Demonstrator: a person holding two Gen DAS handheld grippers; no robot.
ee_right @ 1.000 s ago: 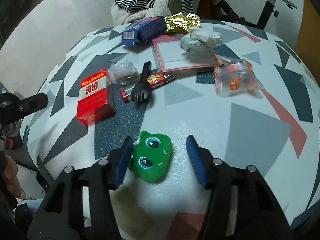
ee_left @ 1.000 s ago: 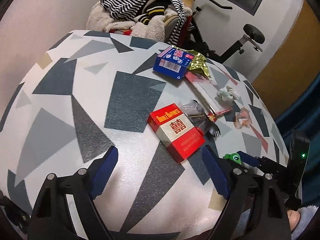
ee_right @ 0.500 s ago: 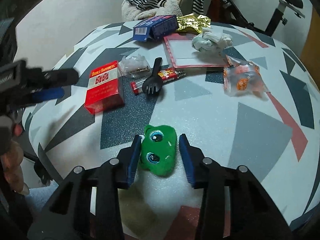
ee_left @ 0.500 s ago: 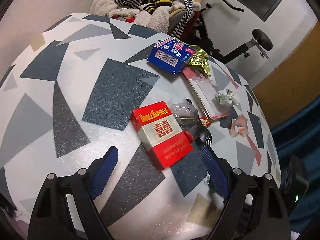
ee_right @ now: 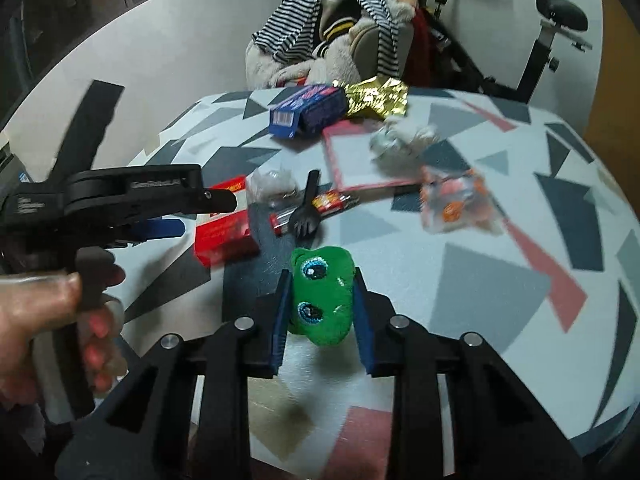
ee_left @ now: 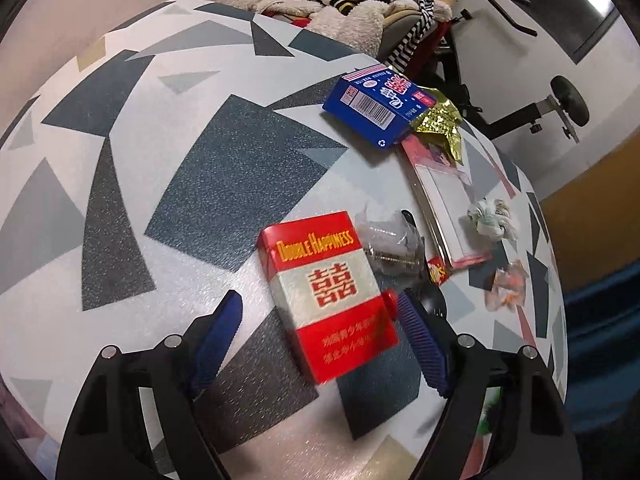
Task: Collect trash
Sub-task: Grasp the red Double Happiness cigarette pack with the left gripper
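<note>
Collecting has barely begun. The right tongs (ee_right: 318,304) are closing on the green plush (ee_right: 322,296), pads pressing it. The left tongs (ee_left: 320,332), still unclenched, are narrowing around the red pack (ee_left: 328,292) lying on the worktop (ee_left: 160,168). Blue box (ee_left: 376,104), foil (ee_left: 438,120), fork (ee_right: 306,208) and wrappers (ee_right: 456,206) remain there.

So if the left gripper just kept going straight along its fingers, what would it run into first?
Most likely the red cigarette pack: it lies on the table directly between the left gripper fingers, whose jaws are closing without touching it. Depth is hard to judge, but nothing else sits nearer in that line.
</note>
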